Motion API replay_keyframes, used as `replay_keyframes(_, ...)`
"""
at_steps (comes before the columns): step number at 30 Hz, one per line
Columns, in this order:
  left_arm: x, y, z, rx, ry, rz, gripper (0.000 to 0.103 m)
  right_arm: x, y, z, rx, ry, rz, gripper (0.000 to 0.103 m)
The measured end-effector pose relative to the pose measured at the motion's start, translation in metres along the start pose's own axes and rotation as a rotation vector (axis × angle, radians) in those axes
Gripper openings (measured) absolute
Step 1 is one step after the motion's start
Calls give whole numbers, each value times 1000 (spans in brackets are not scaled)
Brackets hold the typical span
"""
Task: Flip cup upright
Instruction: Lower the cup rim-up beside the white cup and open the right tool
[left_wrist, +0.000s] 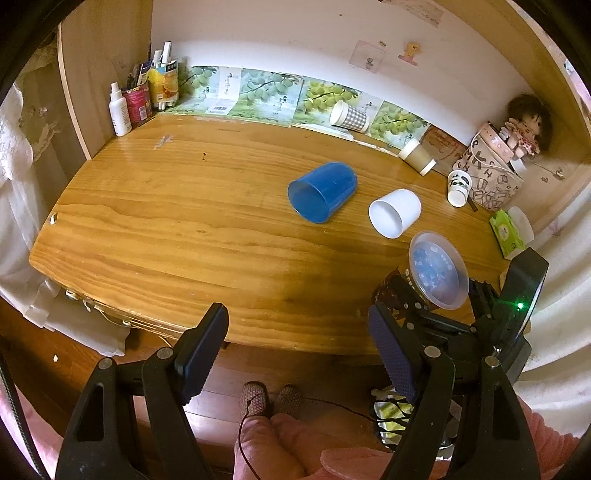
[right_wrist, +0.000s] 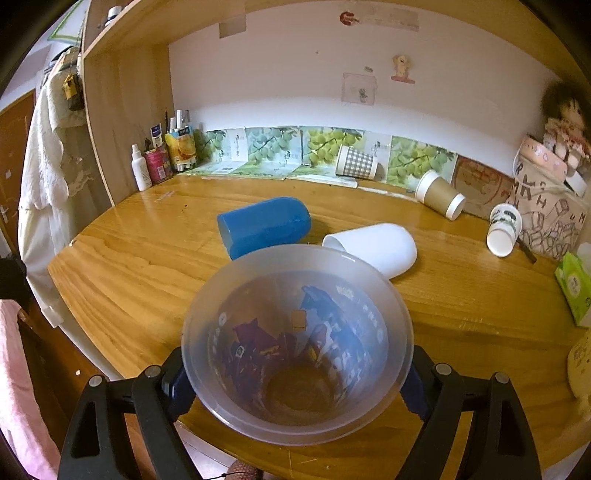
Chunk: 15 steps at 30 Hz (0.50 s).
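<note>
A clear plastic cup (right_wrist: 295, 347) with blue and red print sits between my right gripper's fingers (right_wrist: 173, 380), which are shut on its lower body; its mouth faces up toward the camera. In the left wrist view the same cup (left_wrist: 437, 271) stands at the table's front right, held by the right gripper (left_wrist: 443, 314). My left gripper (left_wrist: 299, 350) is open and empty, in front of the table's near edge. A blue cup (left_wrist: 323, 192) and a white cup (left_wrist: 395, 212) lie on their sides mid-table.
Three paper cups lie on their sides at the back right: checked (left_wrist: 349, 116), brown (left_wrist: 417, 155), and panda-print (left_wrist: 459, 187). A printed bag with a doll (left_wrist: 491, 173), a tissue pack (left_wrist: 508, 230), and bottles and pen holders (left_wrist: 147, 92) stand around the wooden table (left_wrist: 166, 221).
</note>
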<state>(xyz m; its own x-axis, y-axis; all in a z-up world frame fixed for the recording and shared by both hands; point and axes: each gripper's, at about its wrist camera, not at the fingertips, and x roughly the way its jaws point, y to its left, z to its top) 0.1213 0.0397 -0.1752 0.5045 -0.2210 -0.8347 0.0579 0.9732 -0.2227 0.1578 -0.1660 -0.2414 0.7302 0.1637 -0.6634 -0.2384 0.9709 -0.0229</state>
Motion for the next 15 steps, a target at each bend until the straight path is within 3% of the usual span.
replay_keyframes(3, -1, 4, -1, 1, 2, -3, 81, 0, -1, 0, 10, -8, -19, 89)
replay_keyframes(5, -2, 6, -1, 1, 5, -2, 81, 2, -2, -1, 19, 6, -16, 103)
replay_keyframes(15, -4, 8, -2, 7, 3, 11, 81, -5, 4, -12, 9, 67, -32, 103)
